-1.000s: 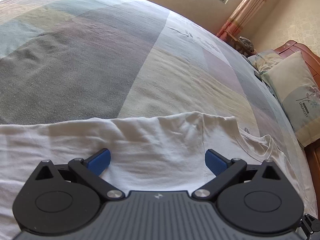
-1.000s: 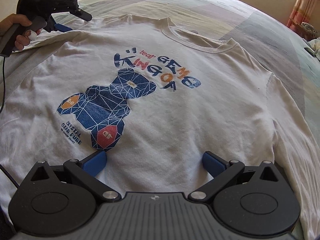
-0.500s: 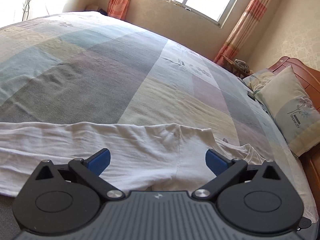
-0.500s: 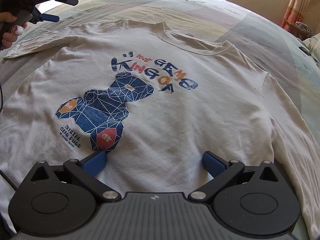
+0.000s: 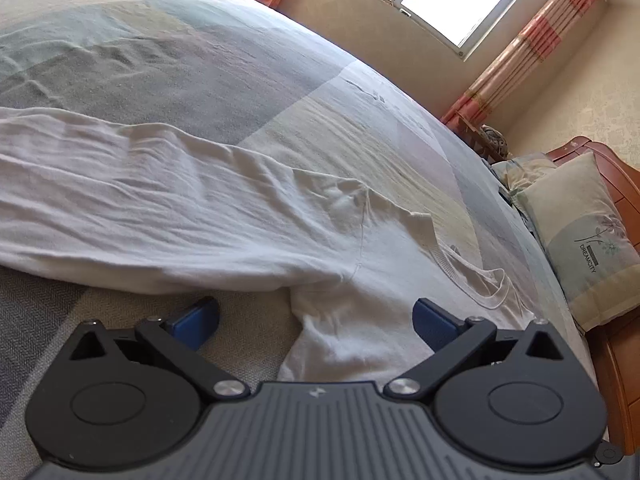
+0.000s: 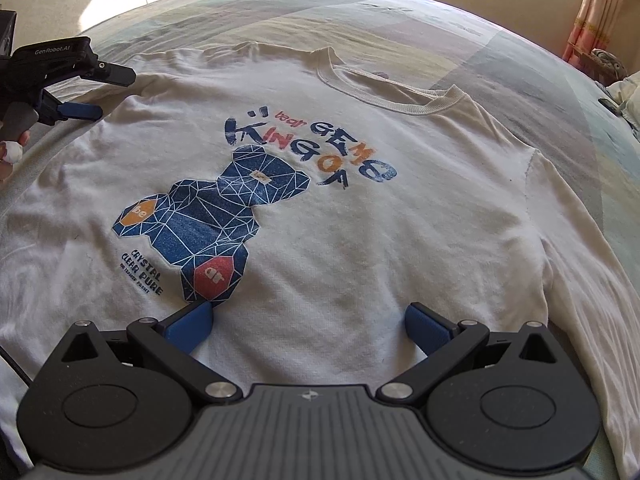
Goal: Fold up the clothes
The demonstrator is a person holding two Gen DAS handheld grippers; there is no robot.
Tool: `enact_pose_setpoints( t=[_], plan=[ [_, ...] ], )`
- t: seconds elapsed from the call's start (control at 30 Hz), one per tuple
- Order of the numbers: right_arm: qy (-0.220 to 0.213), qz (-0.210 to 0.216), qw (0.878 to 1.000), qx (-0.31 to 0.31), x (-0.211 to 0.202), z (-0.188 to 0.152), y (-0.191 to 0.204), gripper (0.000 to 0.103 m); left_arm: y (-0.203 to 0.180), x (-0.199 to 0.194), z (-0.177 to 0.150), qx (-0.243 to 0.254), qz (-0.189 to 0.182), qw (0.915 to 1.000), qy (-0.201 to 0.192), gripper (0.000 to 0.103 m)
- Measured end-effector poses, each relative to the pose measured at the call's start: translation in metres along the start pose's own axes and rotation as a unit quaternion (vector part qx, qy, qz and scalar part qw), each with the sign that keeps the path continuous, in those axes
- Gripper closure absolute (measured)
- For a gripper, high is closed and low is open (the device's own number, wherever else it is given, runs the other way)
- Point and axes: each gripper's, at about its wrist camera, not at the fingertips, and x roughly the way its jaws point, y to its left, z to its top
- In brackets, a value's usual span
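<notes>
Shirt (image 5: 224, 216), white w/ long sleeves, lies spread on the bed (image 5: 200, 80) in the left wrist view. Its sleeve (image 5: 100, 184) stretches out to the left across the frame, collar (image 5: 476, 276) to the right, nr the pillow (image 5: 588, 232). Left tool (image 5: 316, 318) has both blue pads spread wide, nothing btwn them, hovering over the gap under the armpit, probably lining up for a grab at the sleeve or side seam.

Right wrist view: shirt (image 6: 360, 208) lies face up, bear print (image 6: 212, 228) showing, long axis running away from the camera, collar (image 6: 392, 96) at the far end, hem nearest. Right tool (image 6: 308, 322) is wide open too, gripping nothing, over the hem, likely ready to pinch that edge. Left tool (image 6: 86, 92) shows at far left beside the shoulder, held by a hand (image 6: 12, 148).
</notes>
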Motion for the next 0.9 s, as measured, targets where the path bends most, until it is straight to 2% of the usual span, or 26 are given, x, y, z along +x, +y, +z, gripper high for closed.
enact_pose_setpoints(
  t=[0.13, 0.33, 0.37, 0.5, 0.63, 0.73, 0.8, 0.9],
  plan=[
    [0.000, 0.000, 1.000, 0.000, 0.000, 0.000, 0.000, 0.000, -0.006, 0.021, 0.010, 0.017, -0.018, 0.9997, -0.007, 0.001],
    [0.001, -0.001, 1.000, 0.001, 0.000, -0.001, 0.001, 0.000, -0.002, 0.024, 0.007, -0.028, -0.106, 0.9939, -0.013, 0.001],
    [0.000, -0.001, 1.000, 0.001, 0.000, -0.001, 0.001, 0.000, -0.004, 0.019, 0.004, -0.028, -0.127, 0.9915, -0.004, 0.001],
    [0.000, 0.000, 1.000, 0.001, 0.001, -0.001, 0.001, 0.000, -0.015, -0.011, -0.008, 0.008, -0.163, 0.9865, 0.001, 0.001],
    [0.002, 0.001, 1.000, -0.001, 0.001, 0.000, 0.001, 0.000, -0.022, -0.033, -0.014, 0.037, -0.155, 0.9872, 0.011, 0.001],
    [0.004, 0.001, 1.000, -0.002, 0.001, 0.001, 0.001, 0.000, -0.028, -0.044, -0.005, 0.063, -0.148, 0.9870, -0.008, 0.001],
    [0.005, 0.001, 1.000, -0.002, 0.001, 0.001, 0.001, 0.000, -0.033, -0.044, 0.007, 0.085, -0.133, 0.9869, -0.034, 0.001],
    [0.006, -0.001, 1.000, -0.002, 0.001, 0.001, 0.001, 0.000, -0.031, -0.021, 0.020, 0.087, -0.115, 0.9892, -0.024, 0.001]
  ],
)
